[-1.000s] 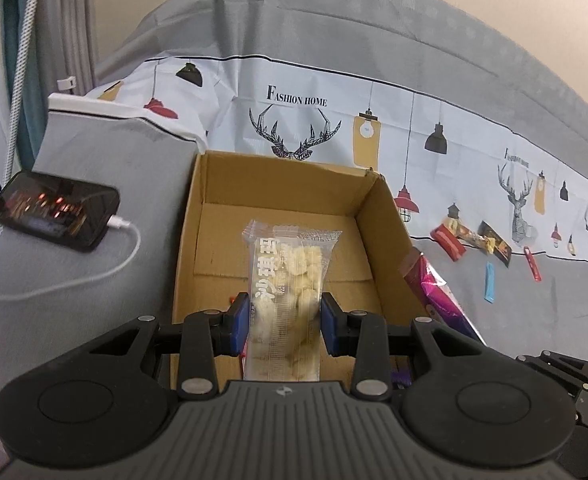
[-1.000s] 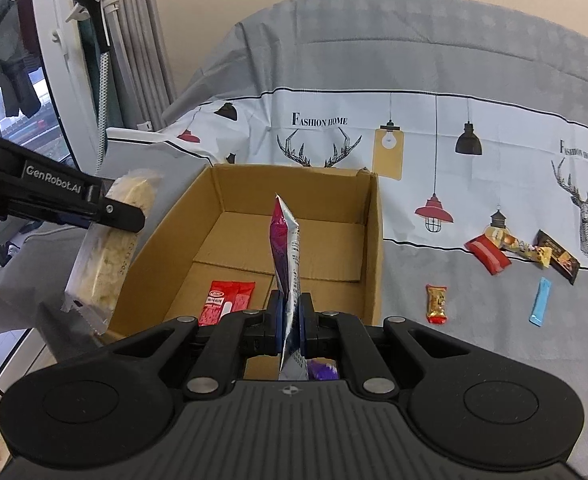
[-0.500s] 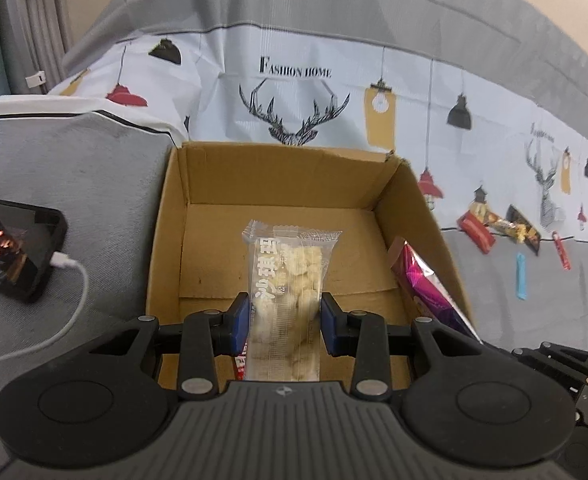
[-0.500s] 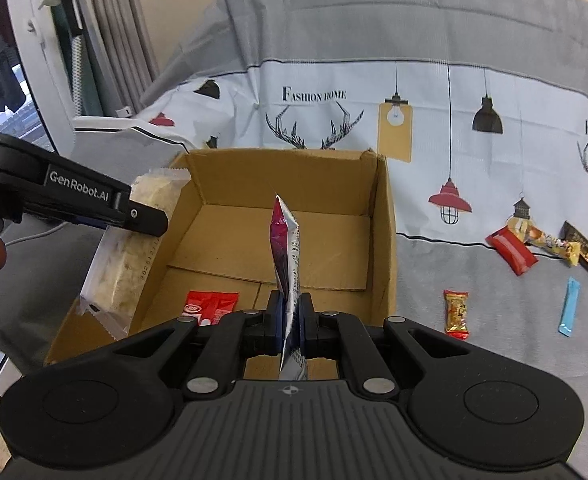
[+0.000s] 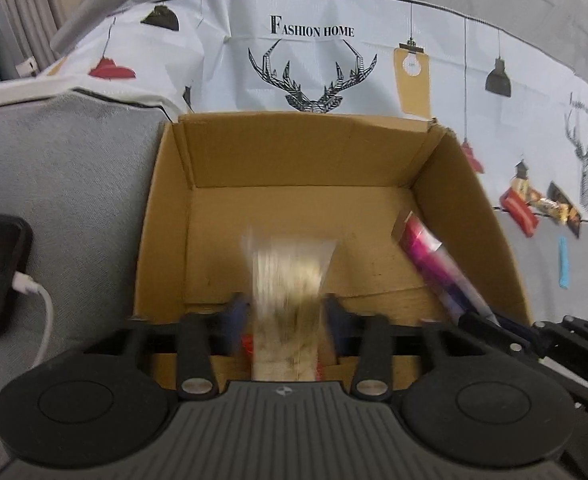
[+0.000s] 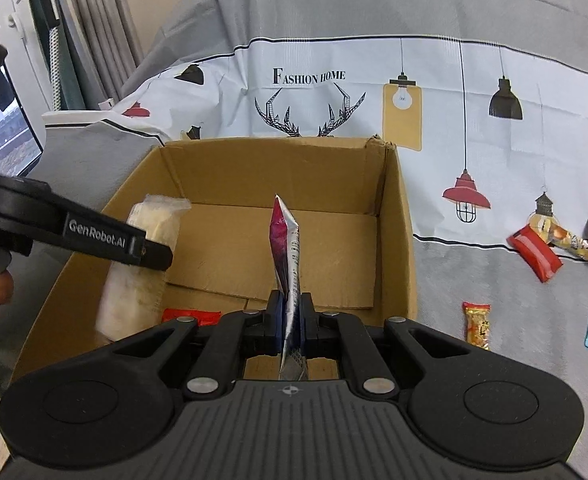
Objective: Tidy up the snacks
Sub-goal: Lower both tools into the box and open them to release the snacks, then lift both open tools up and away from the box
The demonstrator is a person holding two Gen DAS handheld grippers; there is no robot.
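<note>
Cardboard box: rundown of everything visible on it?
The cardboard box is plain brown corrugated card, open-topped, upright on the grey cloth, its top-right corner frayed. The floor is two overlapping flaps. Inside, a red packet lies flat near the front. A clear bag of pale snacks, motion-blurred, stands between the left gripper, whose jaws have just opened off it. The right gripper, over the front edge, has a pink foil pouch between its jaws, which have just been opening.

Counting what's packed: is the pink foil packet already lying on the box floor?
No: the pink foil packet stands upright between the right gripper's fingers above the box.
</note>
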